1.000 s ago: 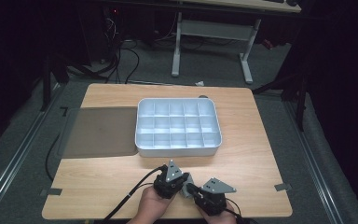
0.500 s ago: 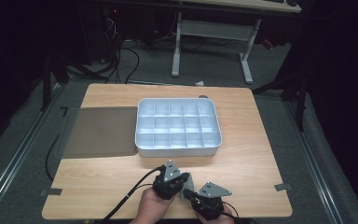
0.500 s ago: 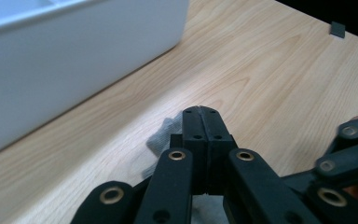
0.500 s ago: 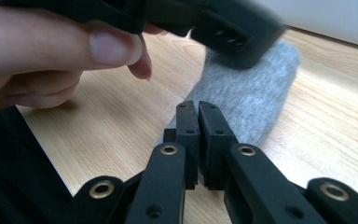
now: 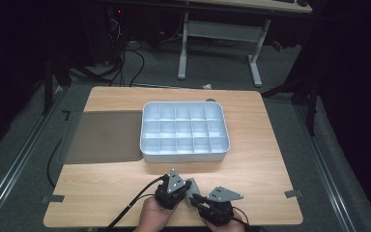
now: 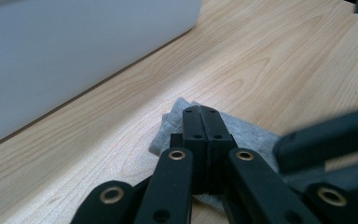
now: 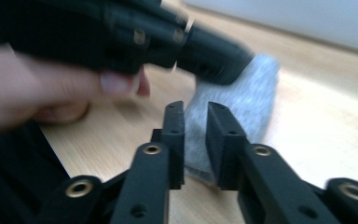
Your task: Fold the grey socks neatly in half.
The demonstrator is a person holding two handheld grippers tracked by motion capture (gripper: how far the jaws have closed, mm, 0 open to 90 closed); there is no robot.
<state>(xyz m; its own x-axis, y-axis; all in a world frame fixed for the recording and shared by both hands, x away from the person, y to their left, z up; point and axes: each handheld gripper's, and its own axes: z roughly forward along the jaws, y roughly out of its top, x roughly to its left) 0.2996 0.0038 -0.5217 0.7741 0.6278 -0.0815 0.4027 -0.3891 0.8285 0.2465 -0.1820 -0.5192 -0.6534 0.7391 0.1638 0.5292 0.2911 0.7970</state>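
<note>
Though it bears no legible writing, the grey cloth (image 6: pixel 256 140) lies between both grippers.

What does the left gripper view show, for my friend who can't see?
The left gripper's black jaws are shut, resting over a small grey cloth on a wooden table. A white tray's side stands behind.

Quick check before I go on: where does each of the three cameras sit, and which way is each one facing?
High view: above the person's side, looking forward and down on the table; both hands, left gripper, right gripper.
Left gripper view: rides the left gripper, jaws shut, over the grey cloth, facing the tray.
Right gripper view: behind the right gripper, jaws parted, facing the cloth and left hand.
Shared: cloth, tray, tabletop.
</note>
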